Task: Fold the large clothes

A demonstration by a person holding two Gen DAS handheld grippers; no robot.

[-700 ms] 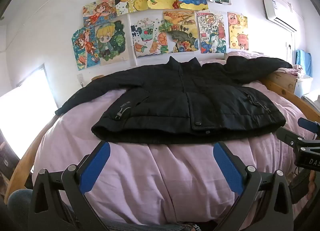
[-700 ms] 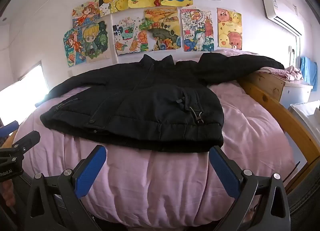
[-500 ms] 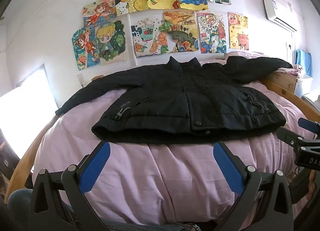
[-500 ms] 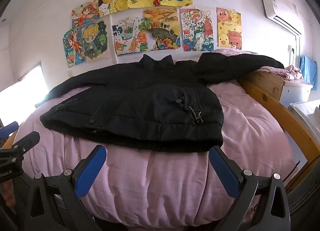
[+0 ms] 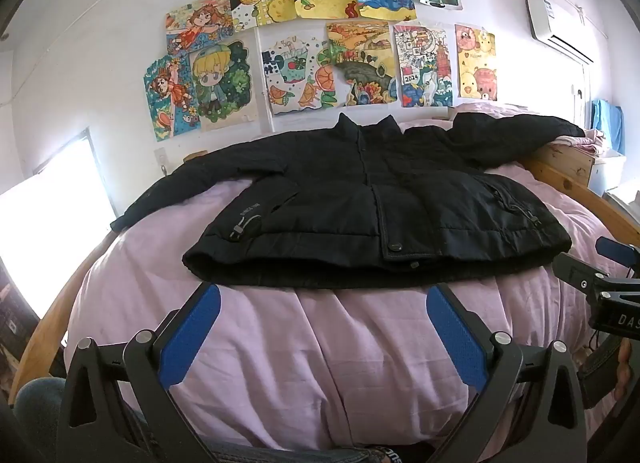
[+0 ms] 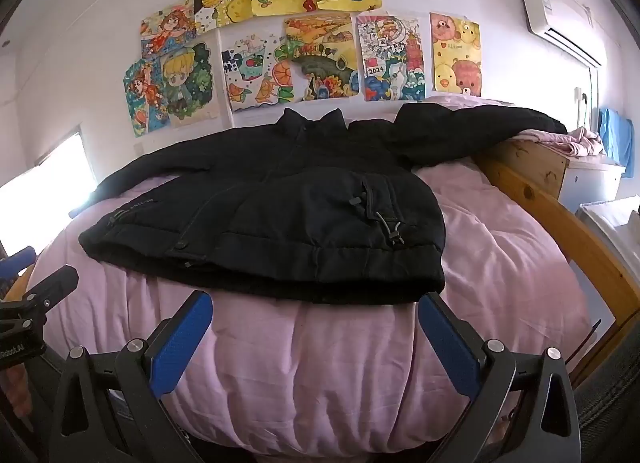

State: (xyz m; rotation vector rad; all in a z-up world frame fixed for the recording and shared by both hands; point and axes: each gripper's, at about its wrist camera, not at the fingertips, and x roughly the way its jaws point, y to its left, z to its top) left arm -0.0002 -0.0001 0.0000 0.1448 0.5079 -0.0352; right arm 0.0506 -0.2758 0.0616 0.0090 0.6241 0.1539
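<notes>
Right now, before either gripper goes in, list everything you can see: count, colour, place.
jacket: one, black, spread front-up on the bed, sleeves out to both sides.
quilt: one, pale pink, covering the bed under the jacket.
bed frame: one, wooden, along the quilt's edge.
drawings: about eleven, multicoloured, on the white wall behind.
air conditioner: one, white, high on the wall, right.
blue cloth: one, hanging far right.
left gripper: blue pads, open, short of the hem.
right gripper: blue pads, open, short of the hem.
</notes>
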